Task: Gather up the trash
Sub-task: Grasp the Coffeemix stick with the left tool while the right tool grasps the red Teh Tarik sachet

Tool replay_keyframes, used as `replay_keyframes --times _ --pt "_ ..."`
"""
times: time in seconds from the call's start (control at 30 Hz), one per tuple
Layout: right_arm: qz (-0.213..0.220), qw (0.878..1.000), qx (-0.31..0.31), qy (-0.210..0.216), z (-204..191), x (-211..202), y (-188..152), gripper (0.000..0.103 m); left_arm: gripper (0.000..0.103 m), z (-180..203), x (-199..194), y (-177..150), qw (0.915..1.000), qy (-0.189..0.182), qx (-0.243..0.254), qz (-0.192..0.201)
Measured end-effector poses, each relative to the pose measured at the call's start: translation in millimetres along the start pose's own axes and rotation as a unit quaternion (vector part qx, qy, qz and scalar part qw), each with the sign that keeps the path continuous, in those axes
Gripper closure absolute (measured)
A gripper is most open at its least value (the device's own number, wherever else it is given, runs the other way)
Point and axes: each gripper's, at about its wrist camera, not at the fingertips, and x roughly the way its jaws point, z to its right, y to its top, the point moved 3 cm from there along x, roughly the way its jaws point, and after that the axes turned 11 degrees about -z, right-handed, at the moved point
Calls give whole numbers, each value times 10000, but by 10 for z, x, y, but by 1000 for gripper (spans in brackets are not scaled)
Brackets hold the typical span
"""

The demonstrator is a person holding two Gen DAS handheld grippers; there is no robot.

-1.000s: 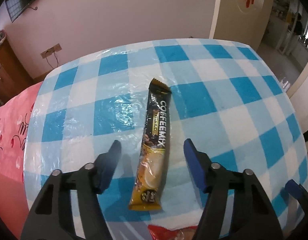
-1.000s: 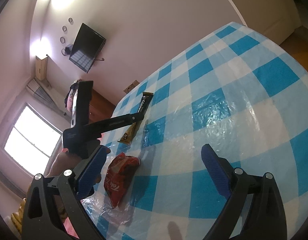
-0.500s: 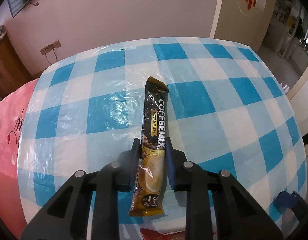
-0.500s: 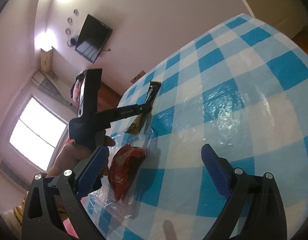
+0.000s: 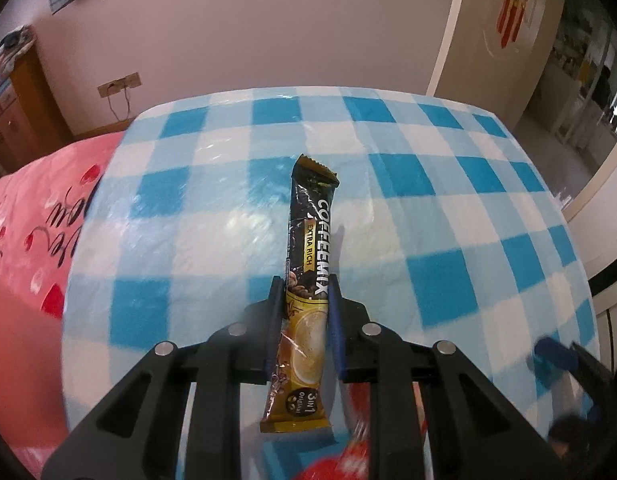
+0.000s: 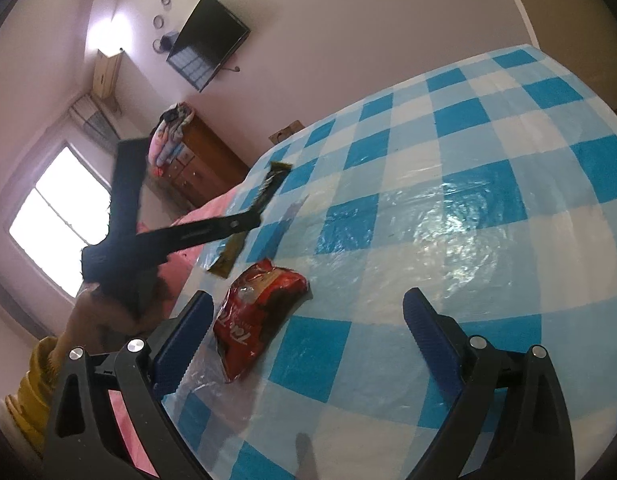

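Left tongs [image 5: 306, 284] are closing on the sachet [image 5: 308, 280], pads pressing it, off the counter [image 5: 448, 208]. Right tongs [image 6: 308, 320] gape wide (empty) beside the red wrapper [image 6: 260, 312]; it probably goes next.

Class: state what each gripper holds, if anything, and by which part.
The left gripper, jaws closing, grips the coffee sachet across its middle. The right gripper is open, holding nothing.

Black-and-gold coffee-mix sachet [image 5: 307, 276] lifted off the checked cloth, red snack wrapper [image 6: 258, 314] flat, crumpled, near the edge.
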Motion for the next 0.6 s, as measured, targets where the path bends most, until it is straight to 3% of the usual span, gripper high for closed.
replay_keyframes --times 0.27,0.6 --pt "-221 9995 -234 32 -154 128 -62 9 81 -163 -176 -608 9991 -378 -180 -99" --pt "-285 9991 -116 -305 -178 205 -90 9 81 146 -196 -974 9933 -1155 -22 -97"
